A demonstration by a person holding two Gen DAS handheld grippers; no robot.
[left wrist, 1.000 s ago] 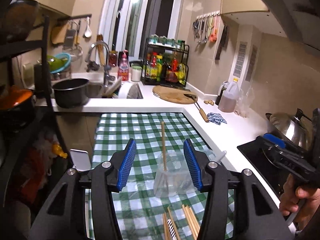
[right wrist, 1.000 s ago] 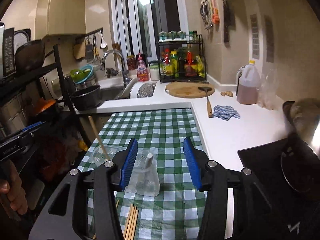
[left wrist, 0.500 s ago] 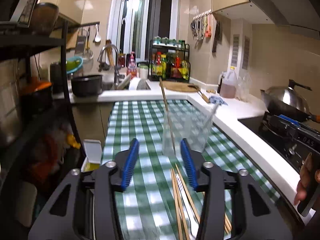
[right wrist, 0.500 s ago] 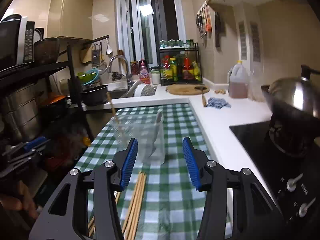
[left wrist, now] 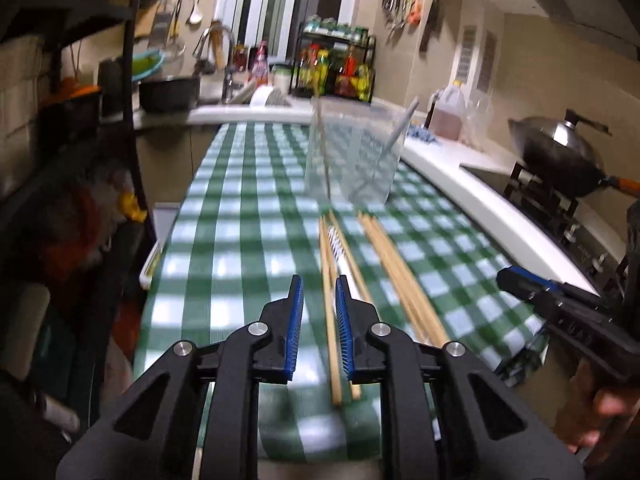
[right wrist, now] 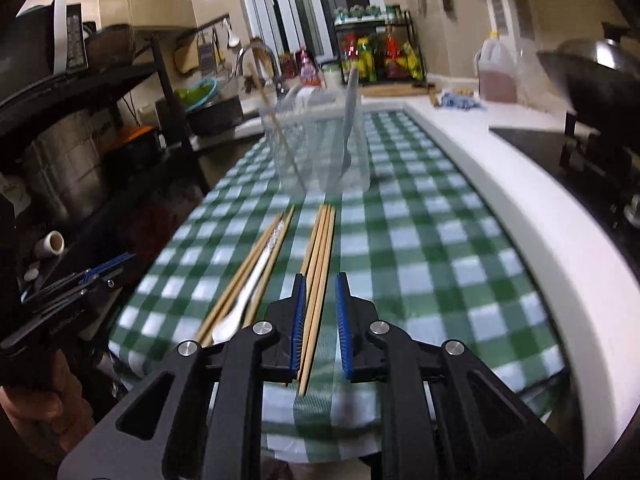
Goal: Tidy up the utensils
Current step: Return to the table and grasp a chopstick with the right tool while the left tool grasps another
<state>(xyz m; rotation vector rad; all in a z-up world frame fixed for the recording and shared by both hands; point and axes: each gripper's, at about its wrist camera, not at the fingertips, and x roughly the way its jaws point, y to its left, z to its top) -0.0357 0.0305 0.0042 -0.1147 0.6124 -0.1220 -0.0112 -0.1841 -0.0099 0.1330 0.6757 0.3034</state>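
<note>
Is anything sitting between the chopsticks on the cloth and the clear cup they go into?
Nothing visible. In the right wrist view the chopstick bundle lies just short of the clear cup, with only bare checked cloth between. The cup already holds one chopstick and a spoon.

green-and-white checked cloth (left wrist: 248,216); tan chopsticks (right wrist: 318,248); one black-and-white striped stick (left wrist: 335,242); clear cup (right wrist: 316,152) at 12 o'clock; blue pads (left wrist: 295,320) on black grippers; white counter (right wrist: 532,216).
</note>
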